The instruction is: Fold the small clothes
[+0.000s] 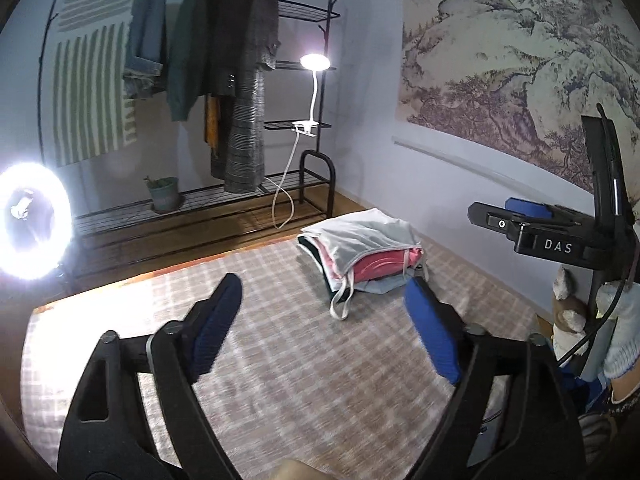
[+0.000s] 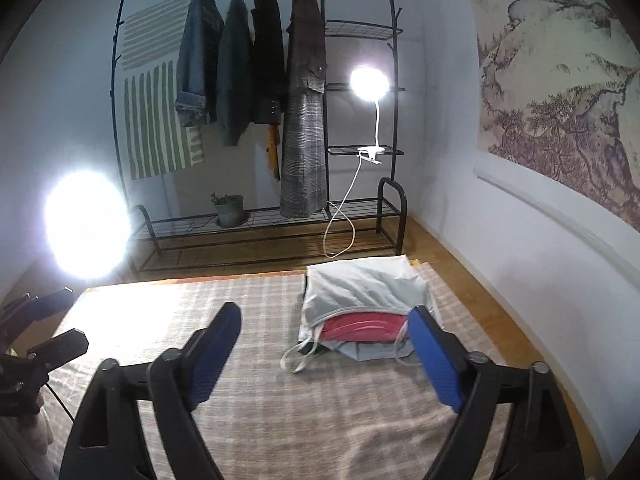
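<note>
A stack of folded small clothes [image 1: 362,256] lies at the far right corner of a checked rug [image 1: 260,352]. A pale grey garment is on top, a red one under it, with white straps hanging out at the front. The stack also shows in the right wrist view [image 2: 360,312] on the rug [image 2: 280,400]. My left gripper [image 1: 324,320] is open and empty, held above the rug short of the stack. My right gripper [image 2: 328,340] is open and empty, also short of the stack. The right gripper's body [image 1: 560,236] shows at the right edge of the left wrist view.
A black clothes rack [image 2: 260,120] with hanging coats stands at the back wall, with a potted plant [image 2: 229,210] and a clip lamp [image 2: 369,84]. A bright ring light [image 1: 30,220] stands at the left. A wall with a landscape scroll [image 1: 520,60] runs along the right.
</note>
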A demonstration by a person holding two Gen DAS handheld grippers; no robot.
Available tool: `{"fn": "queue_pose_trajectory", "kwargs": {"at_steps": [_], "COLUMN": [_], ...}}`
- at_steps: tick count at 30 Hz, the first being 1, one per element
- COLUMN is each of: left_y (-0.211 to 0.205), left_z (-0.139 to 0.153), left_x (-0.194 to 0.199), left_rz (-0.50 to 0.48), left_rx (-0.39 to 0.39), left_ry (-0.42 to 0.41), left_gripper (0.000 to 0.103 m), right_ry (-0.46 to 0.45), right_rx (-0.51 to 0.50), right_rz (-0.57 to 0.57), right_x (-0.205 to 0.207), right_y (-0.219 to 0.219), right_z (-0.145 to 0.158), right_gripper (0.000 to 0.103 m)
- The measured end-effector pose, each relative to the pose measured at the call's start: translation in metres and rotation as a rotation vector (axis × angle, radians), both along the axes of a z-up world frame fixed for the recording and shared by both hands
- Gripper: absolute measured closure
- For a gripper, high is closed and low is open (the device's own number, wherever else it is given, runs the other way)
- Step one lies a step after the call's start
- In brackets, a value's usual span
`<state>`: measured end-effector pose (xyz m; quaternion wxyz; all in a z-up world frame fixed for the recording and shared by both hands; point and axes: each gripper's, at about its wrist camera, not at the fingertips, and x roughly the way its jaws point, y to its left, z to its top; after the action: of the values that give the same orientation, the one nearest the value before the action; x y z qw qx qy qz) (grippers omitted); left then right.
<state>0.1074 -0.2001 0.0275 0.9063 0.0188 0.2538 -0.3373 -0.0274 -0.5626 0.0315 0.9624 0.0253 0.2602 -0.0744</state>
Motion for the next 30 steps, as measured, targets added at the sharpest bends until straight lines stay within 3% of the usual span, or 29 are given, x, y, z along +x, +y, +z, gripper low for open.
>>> {"fn": "queue_pose_trajectory", "kwargs": {"at_steps": [4,8,21,30], "left_y": [0.018,0.028,0.031,0.031], "left_z": [-0.001,-0.006,-0.044,-0.052], "left_x": [-0.01,-0.019,-0.011,-0.01], "left_rz": [0.035,0.063,0.113,0.12], "left_rx": [0.021,0.046,0.063,0.074], "left_ry": [-0.049,-0.091,-0.037,-0.022], "left_gripper": [0.007,0.0,0.0,0.0], "right_ry": [-0.027,-0.055,-0.09,-0.08], "right_rx": [0.017,0.015,0.023,0.043], "right_rz": [-0.024,-0.047,-0.102,-0.103], "right_x": [-0.01,-0.019,-0.015,-0.002], "right_y": [0.018,0.037,0.044,0.043], "right_z": [-0.004,-0.012,-0.048,-0.056], "right_gripper": [0.0,0.0,0.0,0.0]}}
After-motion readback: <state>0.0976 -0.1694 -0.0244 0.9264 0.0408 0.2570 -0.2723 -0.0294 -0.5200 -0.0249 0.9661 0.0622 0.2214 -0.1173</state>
